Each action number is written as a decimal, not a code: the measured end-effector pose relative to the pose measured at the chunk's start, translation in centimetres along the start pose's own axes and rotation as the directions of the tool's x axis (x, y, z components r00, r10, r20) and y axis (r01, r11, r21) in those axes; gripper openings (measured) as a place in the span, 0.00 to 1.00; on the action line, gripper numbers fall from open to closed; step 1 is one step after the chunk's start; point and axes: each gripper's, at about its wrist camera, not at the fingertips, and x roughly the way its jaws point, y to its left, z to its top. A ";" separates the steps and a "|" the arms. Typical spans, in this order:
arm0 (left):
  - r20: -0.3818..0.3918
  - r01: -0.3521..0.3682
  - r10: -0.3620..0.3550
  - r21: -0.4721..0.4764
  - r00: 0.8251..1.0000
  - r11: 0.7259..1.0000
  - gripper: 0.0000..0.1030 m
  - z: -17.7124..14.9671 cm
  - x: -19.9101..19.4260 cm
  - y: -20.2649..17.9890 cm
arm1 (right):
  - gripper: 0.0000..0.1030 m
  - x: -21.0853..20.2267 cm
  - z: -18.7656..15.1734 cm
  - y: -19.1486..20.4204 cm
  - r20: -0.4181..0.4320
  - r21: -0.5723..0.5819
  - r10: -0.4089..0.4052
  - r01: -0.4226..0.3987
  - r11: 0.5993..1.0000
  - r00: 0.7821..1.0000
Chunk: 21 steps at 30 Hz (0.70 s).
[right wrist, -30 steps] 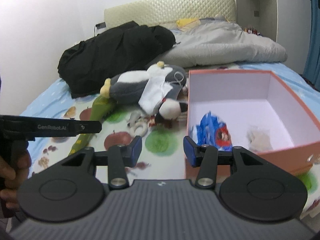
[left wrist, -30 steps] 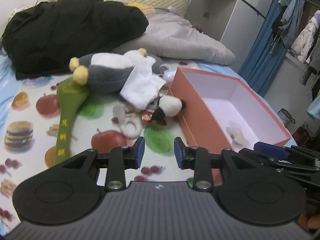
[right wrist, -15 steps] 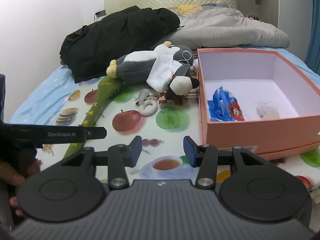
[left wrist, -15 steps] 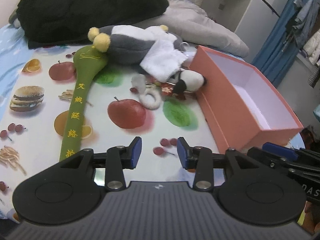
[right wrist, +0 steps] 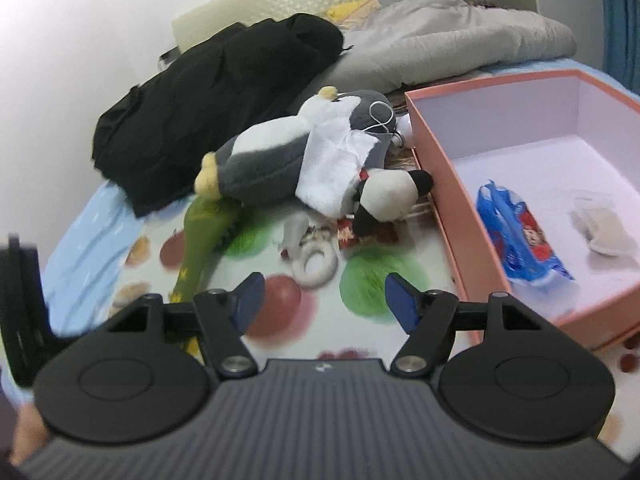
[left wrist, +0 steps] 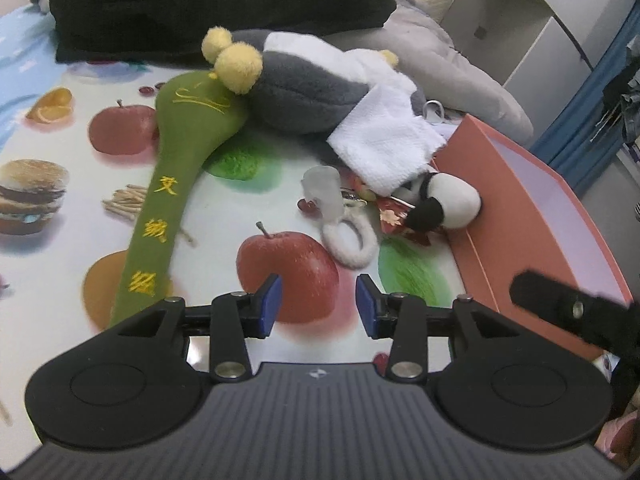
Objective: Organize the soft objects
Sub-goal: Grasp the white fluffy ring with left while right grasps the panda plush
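- Left tool [left wrist: 318,306]: jaws apart, holding nothing, above the bed's fruit-print sheet [left wrist: 60,216].
- Right tool [right wrist: 324,300]: jaws wide, empty.
- White fluffy ring [left wrist: 352,240]: just ahead of the left tool.
- Green plush stick [left wrist: 176,184]: ahead-left.
- Grey plush penguin [left wrist: 316,96]: farther ahead.
- Pink box [right wrist: 448,184]: right of the right tool, containing a blue packet [right wrist: 520,236].

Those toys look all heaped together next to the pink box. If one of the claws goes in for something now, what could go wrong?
1. The white cloth lies draped over the grey plush toy, so grabbing either may drag the other along.
2. The fluffy ring lies touching a clear plastic piece and other small bits; the open right gripper could pinch several at once.
3. The small black-and-white toy sits against the box wall, so a finger might bump the box.
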 end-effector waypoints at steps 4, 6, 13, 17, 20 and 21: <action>-0.023 0.032 -0.032 -0.030 0.999 0.999 0.45 0.6 2.3 0.4 | 0.67 2.6 1.2 0.1 0.009 0.046 -0.043 0.043 0.998 0.999; -0.039 0.067 -0.069 -0.055 0.997 0.996 0.45 0.8 3.5 0.6 | 0.67 3.9 1.7 0.0 0.009 0.068 -0.062 0.062 0.996 0.998; -0.060 0.105 -0.110 -0.070 0.992 0.992 0.48 1.2 6.7 0.6 | 0.66 7.9 3.0 -0.7 -0.011 0.136 -0.075 0.076 0.988 0.997; -0.045 0.136 -0.136 -0.003 0.990 0.991 0.55 1.8 7.6 0.6 | 0.65 9.7 3.3 -1.1 -0.030 0.157 -0.069 0.073 0.985 0.997; -0.044 0.148 -0.145 0.057 0.988 0.987 0.57 2.0 8.1 0.1 | 0.61 10.9 3.3 -1.7 -0.057 0.179 -0.074 0.083 0.980 0.996; -0.039 0.142 -0.139 0.073 0.990 0.987 0.57 2.1 8.3 -0.1 | 0.59 11.3 3.3 -1.9 -0.062 0.187 -0.074 0.085 0.979 0.995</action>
